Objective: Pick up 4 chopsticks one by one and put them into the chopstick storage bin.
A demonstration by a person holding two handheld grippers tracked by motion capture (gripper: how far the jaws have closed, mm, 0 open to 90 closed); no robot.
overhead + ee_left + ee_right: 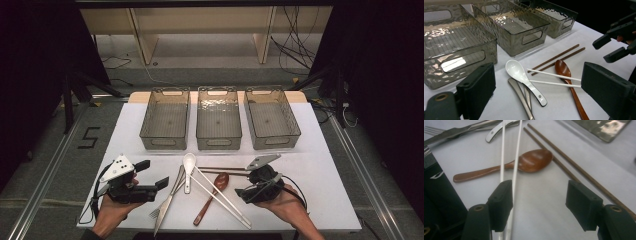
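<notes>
The white chopsticks (509, 170) lie on the bench (320, 195) at the right claw's (537, 203) seven o'clock – crossed over the brown spoon (529, 162). Both claws are held apart, empty. If closed askew, one stick could be pinched alone and the other flicked away. The left claw (536, 97) is parked.

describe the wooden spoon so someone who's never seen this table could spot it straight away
Start at the three clear bins lined up at the far side of the white table; the cutlery lies in a loose pile in front of them. The wooden spoon sits toward the right of that pile, under the white chopsticks that cross its handle. It is the only reddish-brown spoon; the other spoon is glossy white.
</notes>
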